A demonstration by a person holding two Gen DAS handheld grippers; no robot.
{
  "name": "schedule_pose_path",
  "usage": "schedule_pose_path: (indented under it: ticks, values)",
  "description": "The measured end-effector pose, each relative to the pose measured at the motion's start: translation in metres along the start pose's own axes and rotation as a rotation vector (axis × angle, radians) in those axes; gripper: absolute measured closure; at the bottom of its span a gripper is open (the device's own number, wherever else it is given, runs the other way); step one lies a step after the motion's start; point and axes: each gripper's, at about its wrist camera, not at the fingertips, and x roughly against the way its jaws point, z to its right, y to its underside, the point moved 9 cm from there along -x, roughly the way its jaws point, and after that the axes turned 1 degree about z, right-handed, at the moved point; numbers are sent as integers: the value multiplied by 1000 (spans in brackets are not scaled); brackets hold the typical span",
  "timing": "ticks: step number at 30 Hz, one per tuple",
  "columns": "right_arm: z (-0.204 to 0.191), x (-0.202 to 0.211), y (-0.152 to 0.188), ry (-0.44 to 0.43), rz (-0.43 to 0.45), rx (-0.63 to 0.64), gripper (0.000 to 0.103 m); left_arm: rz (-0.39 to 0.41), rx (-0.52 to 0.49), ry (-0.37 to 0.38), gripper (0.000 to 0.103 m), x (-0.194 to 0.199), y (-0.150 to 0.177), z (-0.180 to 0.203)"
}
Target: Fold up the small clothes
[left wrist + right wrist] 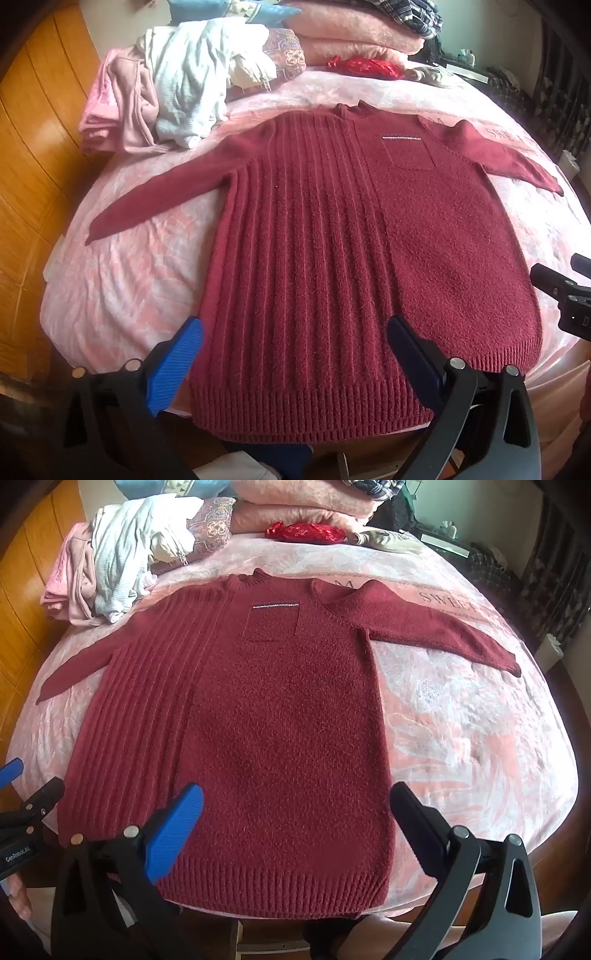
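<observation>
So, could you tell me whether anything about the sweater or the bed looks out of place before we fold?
Nothing stands out on the maroon sweater: it lies flat, front up, both sleeves spread, hem toward the camera. The only untidy spot is the heap of pink and white clothes at the bed's far left corner, clear of the sweater.

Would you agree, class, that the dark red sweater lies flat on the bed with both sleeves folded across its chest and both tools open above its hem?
Not quite. The sleeves are not folded: in both wrist views the sweater has each sleeve spread outward on the bed. The rest holds: it lies flat, and the left tool and right tool are open above the hem.
</observation>
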Motion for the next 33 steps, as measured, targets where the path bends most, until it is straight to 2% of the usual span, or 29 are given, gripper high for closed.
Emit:
schedule_pose_path:
  ticks: [3, 4, 7, 10, 12, 33]
  values:
    - [-3, 0, 1, -7, -6, 5, 3, -4, 13, -18, 4, -1, -2, -3]
    - [-4, 0, 1, -9, -7, 8, 3, 16, 23, 10, 4, -2, -2, -3]
    - [-6, 0, 0, -15, -6, 14, 3, 33, 21, 6, 4, 4, -3, -5]
    - [20, -3, 0, -6, -3, 8, 3, 24, 25, 11, 4, 3, -3, -5]
    - [12, 0, -2, 20, 10, -4, 3, 21, 21, 9, 4, 2, -3, -3]
    - [9, -2, 1, 19, -1, -9, 3, 10, 28, 5, 4, -2, -1, -7]
